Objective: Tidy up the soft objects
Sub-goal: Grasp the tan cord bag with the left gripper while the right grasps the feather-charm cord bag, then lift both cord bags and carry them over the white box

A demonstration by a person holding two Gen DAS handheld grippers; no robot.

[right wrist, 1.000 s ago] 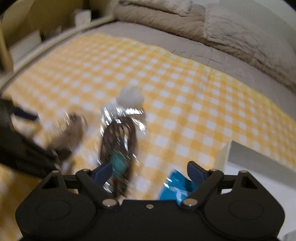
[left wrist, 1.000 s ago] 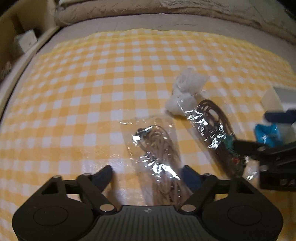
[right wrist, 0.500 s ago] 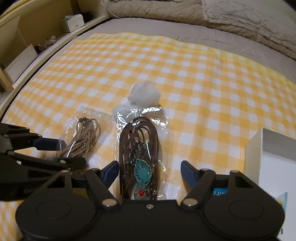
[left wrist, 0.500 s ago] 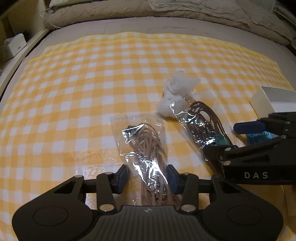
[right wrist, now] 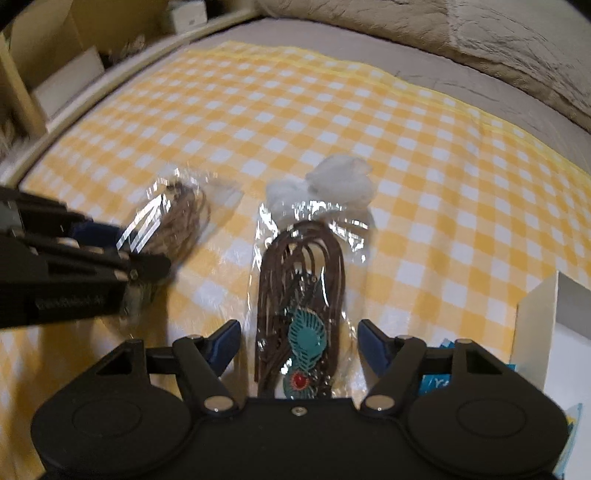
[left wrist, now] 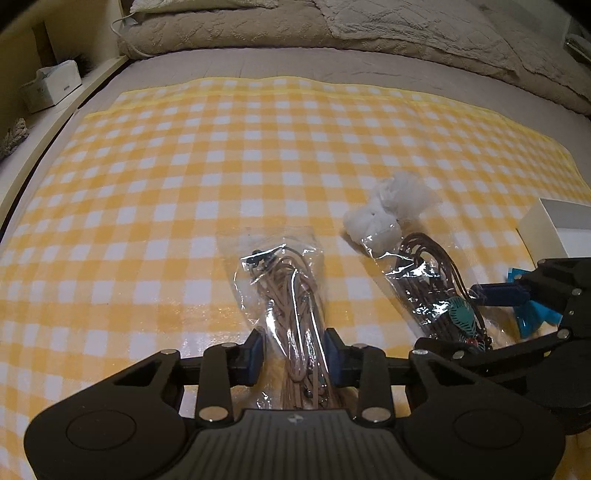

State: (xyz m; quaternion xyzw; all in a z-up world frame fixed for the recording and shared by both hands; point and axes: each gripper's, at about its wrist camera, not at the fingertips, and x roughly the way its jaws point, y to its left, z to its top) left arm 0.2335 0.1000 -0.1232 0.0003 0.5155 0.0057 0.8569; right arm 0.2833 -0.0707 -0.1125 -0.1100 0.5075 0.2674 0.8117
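Note:
A clear bag of tan cords point(left wrist: 291, 291) lies on the yellow checked cloth point(left wrist: 184, 184). My left gripper point(left wrist: 293, 354) is shut on its near end; it also shows in the right wrist view point(right wrist: 177, 221). A second clear bag of dark brown cords with a teal pendant point(right wrist: 301, 291) lies to its right, also seen in the left wrist view point(left wrist: 432, 284). My right gripper point(right wrist: 298, 345) is open, its jaws on either side of that bag's near end. A white fluffy wad in plastic point(left wrist: 388, 214) lies just beyond the brown bag.
A white box point(right wrist: 546, 325) stands at the right, with a blue packet point(left wrist: 532, 317) beside it. A beige quilt point(left wrist: 332, 33) is heaped at the far end of the bed. A shelf with a white box point(left wrist: 51, 85) runs along the left.
My left gripper has closed on the tan cord bag. My right gripper has moved in over the brown cord bag and stays open around it.

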